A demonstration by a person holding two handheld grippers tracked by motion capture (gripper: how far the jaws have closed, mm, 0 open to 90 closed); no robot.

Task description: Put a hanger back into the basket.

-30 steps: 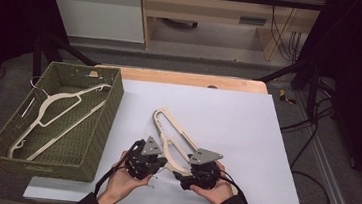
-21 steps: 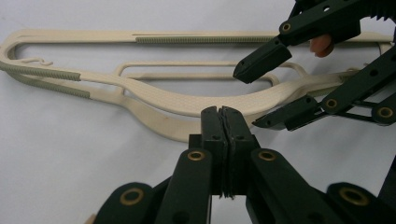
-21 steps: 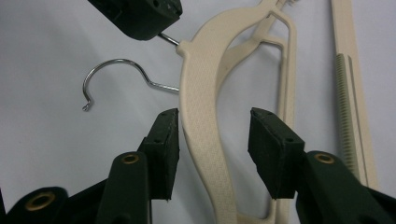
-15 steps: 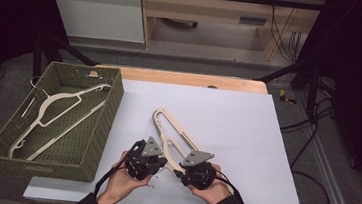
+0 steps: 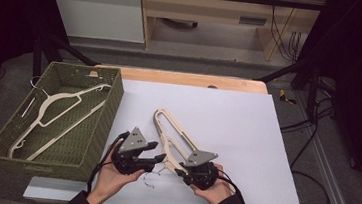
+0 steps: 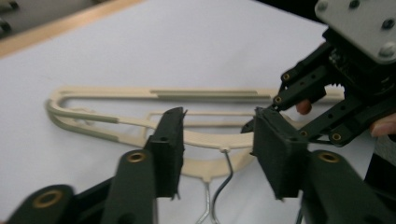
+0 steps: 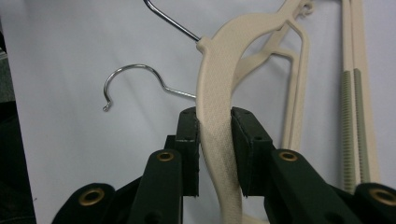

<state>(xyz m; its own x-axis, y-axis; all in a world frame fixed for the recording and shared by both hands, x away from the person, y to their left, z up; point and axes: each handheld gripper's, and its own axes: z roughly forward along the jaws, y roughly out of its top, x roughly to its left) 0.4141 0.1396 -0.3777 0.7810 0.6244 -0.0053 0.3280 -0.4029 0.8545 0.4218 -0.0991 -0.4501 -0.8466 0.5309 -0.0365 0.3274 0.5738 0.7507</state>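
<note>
Two cream plastic hangers (image 5: 176,131) with wire hooks lie stacked on the white table top, hooks toward the front edge. My right gripper (image 5: 178,172) is shut on the shoulder of one cream hanger (image 7: 219,93), just below its hook. That hanger's wire hook (image 7: 170,21) runs up and left. The second hook (image 7: 135,74) lies beside it on the table. My left gripper (image 6: 217,140) is open, its jaws either side of the hanger neck (image 6: 210,140) without touching it. In the high view the left gripper (image 5: 162,156) sits just left of the hooks.
A green woven basket (image 5: 113,105) stands at the table's left edge with another cream hanger (image 5: 63,103) lying inside. A wooden strip (image 5: 191,79) borders the far edge. Cables (image 5: 310,144) hang off the right side. White table surface (image 5: 237,117) spreads beyond the hangers.
The left gripper has edged slightly to the left. The right gripper and the hangers have hardly moved.
</note>
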